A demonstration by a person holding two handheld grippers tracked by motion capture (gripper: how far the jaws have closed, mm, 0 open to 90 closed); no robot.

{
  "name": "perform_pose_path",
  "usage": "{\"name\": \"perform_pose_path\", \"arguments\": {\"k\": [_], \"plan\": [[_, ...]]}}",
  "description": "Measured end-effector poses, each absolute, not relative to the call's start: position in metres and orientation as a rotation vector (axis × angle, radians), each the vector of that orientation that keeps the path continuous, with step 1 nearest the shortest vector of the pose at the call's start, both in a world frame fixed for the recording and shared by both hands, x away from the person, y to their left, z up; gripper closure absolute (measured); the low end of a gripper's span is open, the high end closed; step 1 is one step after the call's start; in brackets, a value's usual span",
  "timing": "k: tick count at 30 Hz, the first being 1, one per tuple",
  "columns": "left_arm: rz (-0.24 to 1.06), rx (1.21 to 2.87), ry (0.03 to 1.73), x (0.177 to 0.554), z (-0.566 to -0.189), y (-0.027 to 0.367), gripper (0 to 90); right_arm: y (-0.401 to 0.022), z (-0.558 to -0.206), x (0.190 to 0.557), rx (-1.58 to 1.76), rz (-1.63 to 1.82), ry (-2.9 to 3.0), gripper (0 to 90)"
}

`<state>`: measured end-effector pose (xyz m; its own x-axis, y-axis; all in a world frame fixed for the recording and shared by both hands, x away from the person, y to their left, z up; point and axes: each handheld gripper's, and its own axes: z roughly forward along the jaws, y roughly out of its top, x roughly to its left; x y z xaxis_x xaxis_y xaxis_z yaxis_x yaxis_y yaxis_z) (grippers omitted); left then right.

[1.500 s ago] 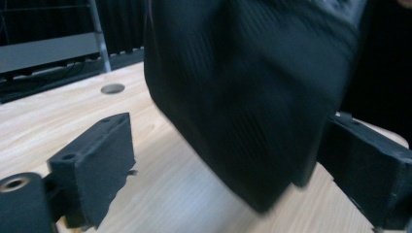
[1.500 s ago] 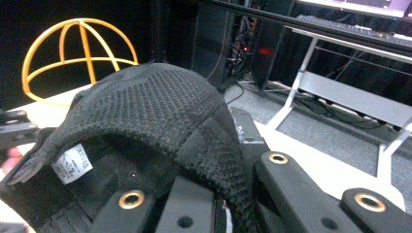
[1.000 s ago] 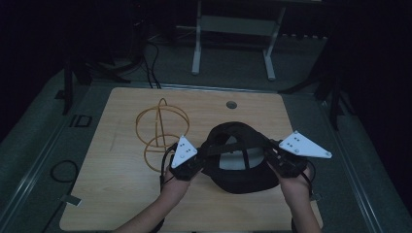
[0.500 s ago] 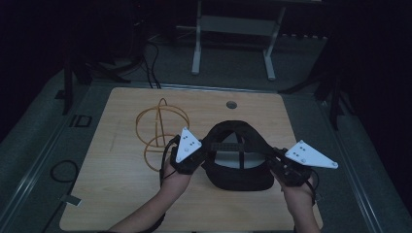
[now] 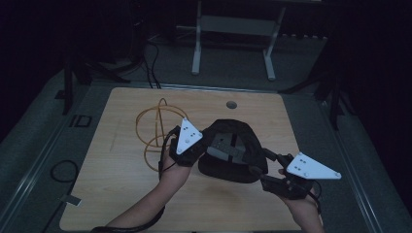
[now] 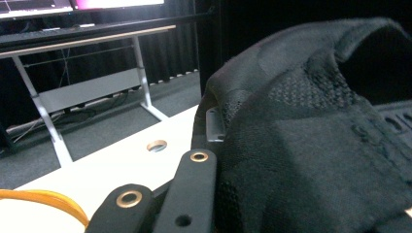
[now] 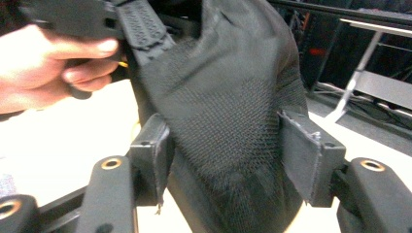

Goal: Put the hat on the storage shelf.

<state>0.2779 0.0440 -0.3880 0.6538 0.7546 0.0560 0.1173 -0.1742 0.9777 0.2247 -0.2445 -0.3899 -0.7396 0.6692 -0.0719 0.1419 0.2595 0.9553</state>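
Note:
A black mesh fabric cap (image 5: pixel 232 156) sits over the middle of the wooden table (image 5: pixel 121 189). My left gripper (image 5: pixel 203 147) is shut on the cap's left edge and holds that side up; in the left gripper view the cloth (image 6: pixel 311 145) bulges over the left gripper's (image 6: pixel 214 191) jaws. My right gripper (image 5: pixel 263 171) is at the cap's right front edge. Its jaws have just been opening. In the right gripper view the right gripper (image 7: pixel 233 155) stands open with the hanging cloth (image 7: pixel 223 102) between the pads (image 7: pixel 303 155), which do not press on it.
A coil of yellow cable (image 5: pixel 153 131) lies on the table left of the cap. A round hole (image 5: pixel 231 104) marks the tabletop's far edge. Behind the table stands a white desk frame (image 5: pixel 233 29). Dark cables (image 5: pixel 63 170) trail on the floor at the left.
The left gripper lifted the cap's left side. The right gripper's jaws went from shut on the cap to open, and that hand drifted toward the front right of the table.

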Motion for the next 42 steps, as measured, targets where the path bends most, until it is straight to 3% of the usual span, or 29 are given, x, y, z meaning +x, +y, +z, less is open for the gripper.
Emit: {"name": "perform_pose_path", "arguments": {"k": [5,13,19,23,27,34,40,42], "plan": [[0.669,1.684,0.662,0.274,-0.386,0.047,89.4,-0.259,-0.387,0.209,0.692,1.573,2.076,35.4],[0.594,1.706,0.444,0.266,-0.380,0.063,89.3,-0.285,-0.363,0.199,0.591,1.535,2.020,43.2],[0.486,1.708,0.232,0.260,-0.379,0.075,89.2,-0.271,-0.361,0.205,0.519,1.523,2.109,45.5],[0.362,1.690,0.182,0.263,-0.383,0.081,89.2,-0.256,-0.360,0.202,0.404,1.546,2.176,44.0],[0.325,1.695,0.136,0.261,-0.388,0.080,89.2,-0.240,-0.361,0.202,0.334,1.518,2.228,40.6],[0.291,1.688,0.086,0.258,-0.390,0.075,89.2,-0.228,-0.365,0.210,0.286,1.527,2.281,42.9],[0.294,1.675,0.104,0.260,-0.387,0.076,89.2,-0.229,-0.366,0.210,0.269,1.555,2.284,66.5],[0.292,1.682,0.112,0.260,-0.387,0.076,89.2,-0.229,-0.366,0.210,0.270,1.544,2.278,80.7]]}}
